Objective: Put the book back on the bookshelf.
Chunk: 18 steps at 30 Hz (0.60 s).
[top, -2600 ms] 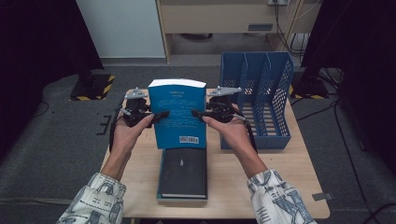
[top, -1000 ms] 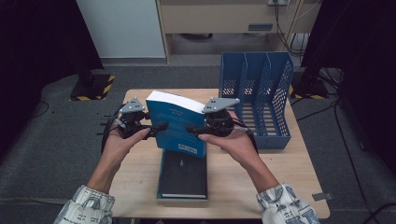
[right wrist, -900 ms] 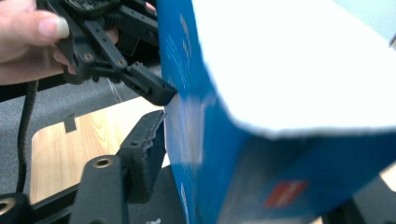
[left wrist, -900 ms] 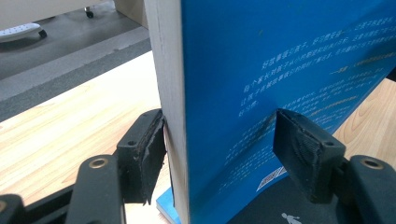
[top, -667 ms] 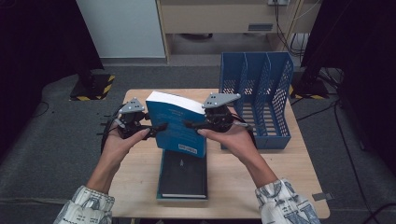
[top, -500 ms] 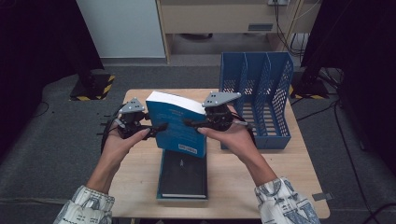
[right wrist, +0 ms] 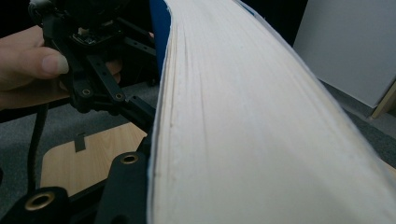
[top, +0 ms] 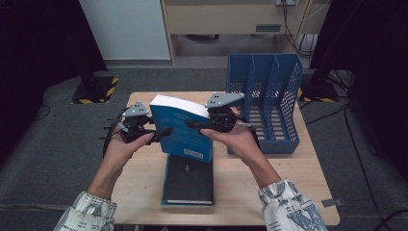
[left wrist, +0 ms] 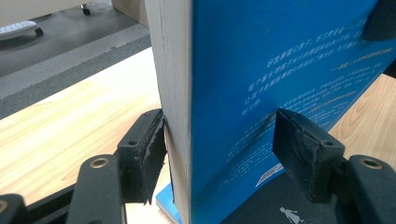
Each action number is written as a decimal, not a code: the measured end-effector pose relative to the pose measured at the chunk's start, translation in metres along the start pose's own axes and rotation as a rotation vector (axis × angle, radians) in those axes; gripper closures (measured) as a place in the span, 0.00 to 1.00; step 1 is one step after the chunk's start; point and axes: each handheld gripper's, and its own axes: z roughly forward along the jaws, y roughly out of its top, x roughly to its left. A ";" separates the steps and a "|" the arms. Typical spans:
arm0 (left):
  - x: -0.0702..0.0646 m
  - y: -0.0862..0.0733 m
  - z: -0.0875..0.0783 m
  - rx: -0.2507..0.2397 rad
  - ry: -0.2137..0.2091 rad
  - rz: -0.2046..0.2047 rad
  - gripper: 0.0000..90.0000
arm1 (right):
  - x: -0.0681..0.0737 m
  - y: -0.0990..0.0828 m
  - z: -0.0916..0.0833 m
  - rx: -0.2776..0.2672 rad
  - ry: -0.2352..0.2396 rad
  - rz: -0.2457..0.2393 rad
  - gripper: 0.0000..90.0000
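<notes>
High view, book: the blue book (top: pixel 182 127) is held up over the wooden surface (top: pixel 269 178), tilted, page edges up and its lower corner above the black book (top: pixel 188 179) lying flat there.
High view, grippers: the left gripper (top: pixel 162 131) grips the book's left side, the right gripper (top: pixel 191 124) meets its upper right part.
High view, what changed: 2.6 s ago the book faced the camera squarely; now it is rolled and leaning toward the blue file rack (top: pixel 265 102) at the right.
Left gripper view: its jaws stand partly closed, one pad on the white page block, the other on the blue cover (left wrist: pixel 280 70), clamping the book.
Right gripper view: the page edge (right wrist: pixel 243 121) curves past very close; one dark jaw sits at its left, the other is hidden. The jaws have just been closing with the book between them, probably pinching it, though contact cannot be confirmed.
Meaning: both hands likely share the book, which looks ready to be steered into a rack slot.
</notes>
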 end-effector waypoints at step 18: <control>-0.002 -0.078 0.006 0.034 0.083 -0.100 0.14 | 0.001 0.001 0.001 0.003 0.012 -0.001 0.66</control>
